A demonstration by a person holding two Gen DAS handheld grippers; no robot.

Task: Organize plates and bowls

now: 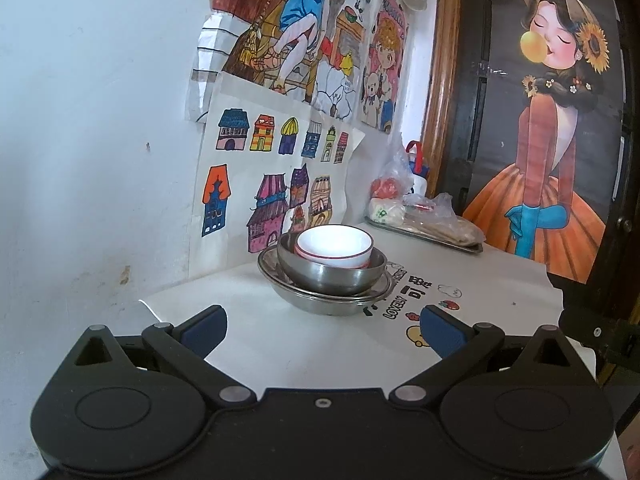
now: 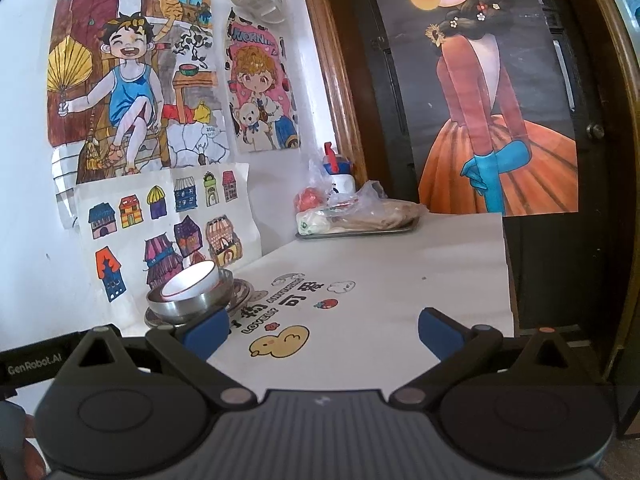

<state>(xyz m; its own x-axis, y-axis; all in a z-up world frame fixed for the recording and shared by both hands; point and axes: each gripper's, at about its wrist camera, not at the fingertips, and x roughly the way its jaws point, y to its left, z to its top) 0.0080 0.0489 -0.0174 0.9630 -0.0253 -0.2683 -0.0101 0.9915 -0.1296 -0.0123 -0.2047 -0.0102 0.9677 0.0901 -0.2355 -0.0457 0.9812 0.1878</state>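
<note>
A white bowl with a red rim sits inside a steel bowl, which sits on a steel plate, stacked on the white table near the wall. The stack also shows in the right wrist view: white bowl, steel bowl, steel plate. My left gripper is open and empty, a short way in front of the stack. My right gripper is open and empty, to the right of the stack.
A metal tray with bagged food stands at the table's far end by the door; it also shows in the right wrist view. A bottle stands behind it. The table cover has cartoon prints. Drawings hang on the wall.
</note>
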